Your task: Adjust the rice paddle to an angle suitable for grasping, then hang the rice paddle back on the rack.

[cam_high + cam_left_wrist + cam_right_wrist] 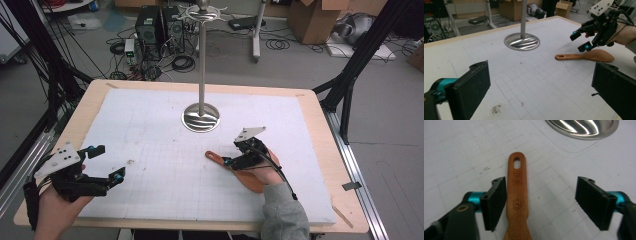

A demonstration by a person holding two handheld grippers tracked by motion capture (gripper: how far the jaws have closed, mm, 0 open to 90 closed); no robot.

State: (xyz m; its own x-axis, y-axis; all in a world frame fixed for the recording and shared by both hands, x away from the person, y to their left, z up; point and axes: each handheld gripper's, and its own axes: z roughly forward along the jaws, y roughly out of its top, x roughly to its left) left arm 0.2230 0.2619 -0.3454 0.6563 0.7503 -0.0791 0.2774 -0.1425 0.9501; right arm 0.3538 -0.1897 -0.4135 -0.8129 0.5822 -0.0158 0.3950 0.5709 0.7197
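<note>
Your right gripper (540,205) has its jaws apart astride the flat brown wooden spatula's (517,202) handle, off-centre; the spatula lies on the white gridded mat (150,145). Closing now may skew it. Left gripper (107,167) gapes, holding nothing.

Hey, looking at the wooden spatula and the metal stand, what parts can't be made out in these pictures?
- wooden spatula blade: in the high view the right gripper and hand cover most of it; in the right gripper view the bottom edge cuts it off.
- Handle stamps: right gripper view, too small to read.
- metal stand top: high view, cut off by the top edge; the left gripper view shows base and lower pole.
- left gripper: no contact with anything visible.
</note>
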